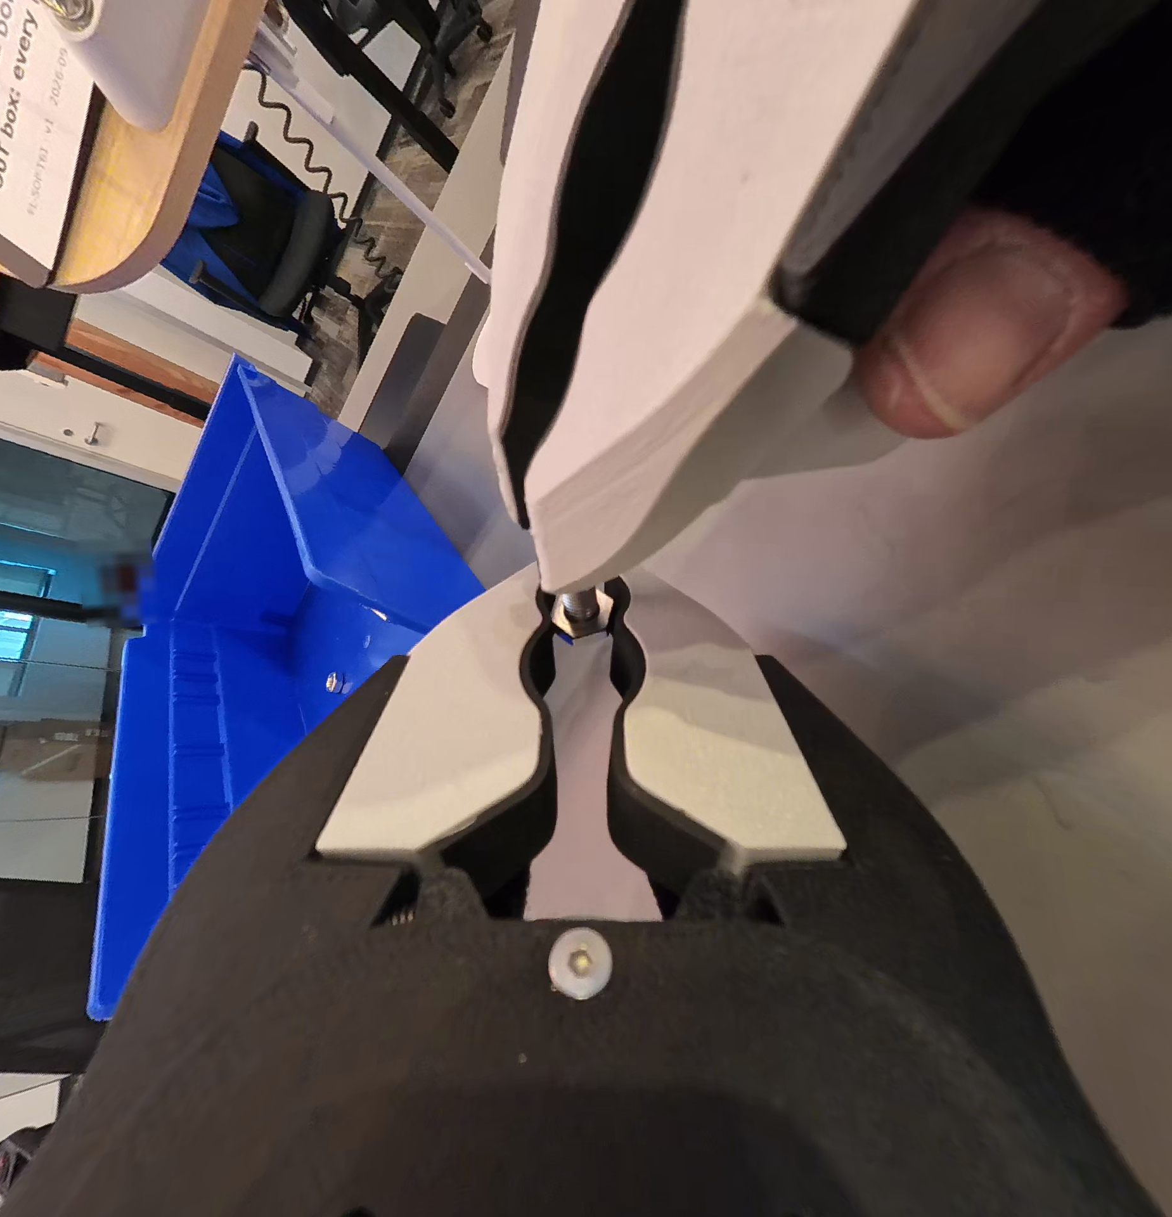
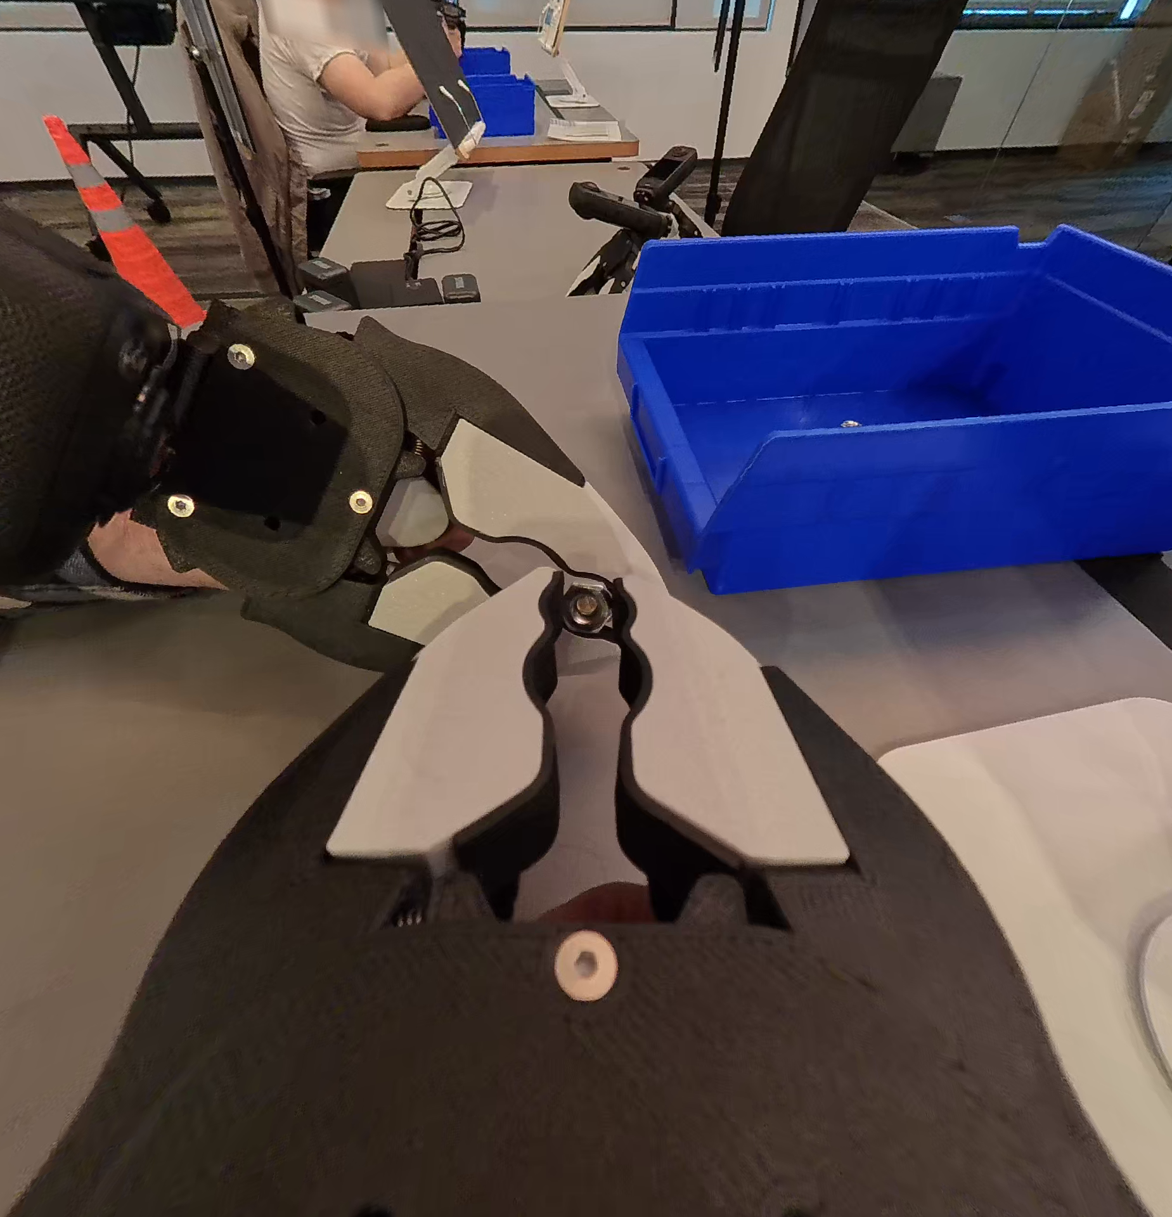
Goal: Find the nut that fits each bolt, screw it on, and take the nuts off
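Note:
A short silver bolt is held between both grippers above the grey table. My left gripper is shut on the bolt's hex head, with both pads pressed on its flats. The thread runs up to the right gripper's tips. In the right wrist view my right gripper is shut on a hex nut, seen end-on with the bolt's tip in its centre. The left gripper comes in from the left, its tips just behind the nut.
A blue bin stands on the table at the right with one small nut inside; it also shows in the left wrist view. A white tray lies at the near right. A person sits at a far desk.

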Tool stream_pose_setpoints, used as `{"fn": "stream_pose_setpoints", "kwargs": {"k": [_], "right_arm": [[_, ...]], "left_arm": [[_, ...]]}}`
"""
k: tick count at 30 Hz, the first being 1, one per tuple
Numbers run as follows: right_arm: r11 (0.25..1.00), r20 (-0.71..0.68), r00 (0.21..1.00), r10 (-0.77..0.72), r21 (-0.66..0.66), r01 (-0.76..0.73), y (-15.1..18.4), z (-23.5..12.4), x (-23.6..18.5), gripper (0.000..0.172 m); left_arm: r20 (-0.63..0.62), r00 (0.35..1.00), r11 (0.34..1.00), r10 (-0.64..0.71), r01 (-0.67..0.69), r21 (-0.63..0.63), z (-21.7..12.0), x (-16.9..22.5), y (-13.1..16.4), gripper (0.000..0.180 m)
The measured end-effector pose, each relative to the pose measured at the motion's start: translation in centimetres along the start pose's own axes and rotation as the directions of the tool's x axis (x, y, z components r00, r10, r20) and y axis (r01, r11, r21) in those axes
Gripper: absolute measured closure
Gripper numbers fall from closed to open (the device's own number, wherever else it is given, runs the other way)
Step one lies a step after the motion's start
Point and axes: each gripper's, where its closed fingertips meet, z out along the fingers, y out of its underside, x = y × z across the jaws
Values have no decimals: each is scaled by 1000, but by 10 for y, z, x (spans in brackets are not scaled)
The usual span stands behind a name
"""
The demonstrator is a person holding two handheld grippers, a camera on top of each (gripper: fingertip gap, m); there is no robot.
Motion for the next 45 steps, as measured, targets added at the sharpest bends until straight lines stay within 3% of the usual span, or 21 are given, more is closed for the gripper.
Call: {"fn": "stream_pose_setpoints", "kwargs": {"k": [1,16,20,25,29,34,37,41,45], "right_arm": [[1000,0,1000,-2,1,2,0,0,0,158],[994,63,992,-111,-9,112,-1,-2,-8,172],[997,85,994,-70,20,69,4,-2,-9,172],[997,-27,999,-40,71,42,11,-15,8,172],[995,-23,999,40,94,-37,14,-23,16,172],[995,128,992,-8,102,-5,14,-43,-6,170],[997,339,940,-31,77,5,24,-78,-34,162],[991,511,857,-68,-61,115,65,-133,-65,147],[957,601,796,-72,-183,225,105,-176,-90,146]], "left_arm": [[0,1000,1000,0,0,2,0,0,0,168],[-92,996,998,-11,17,59,-2,11,-8,168],[-126,992,999,-20,23,23,3,17,0,168],[-144,989,999,-35,36,3,6,20,4,168],[-143,988,998,-58,57,-7,3,18,5,168],[-173,983,998,-63,61,-18,8,24,7,168],[-186,981,998,-55,55,-6,8,27,3,168],[-230,972,998,-53,60,20,7,35,-2,168],[-269,962,998,-47,56,24,8,42,-3,168]]}}
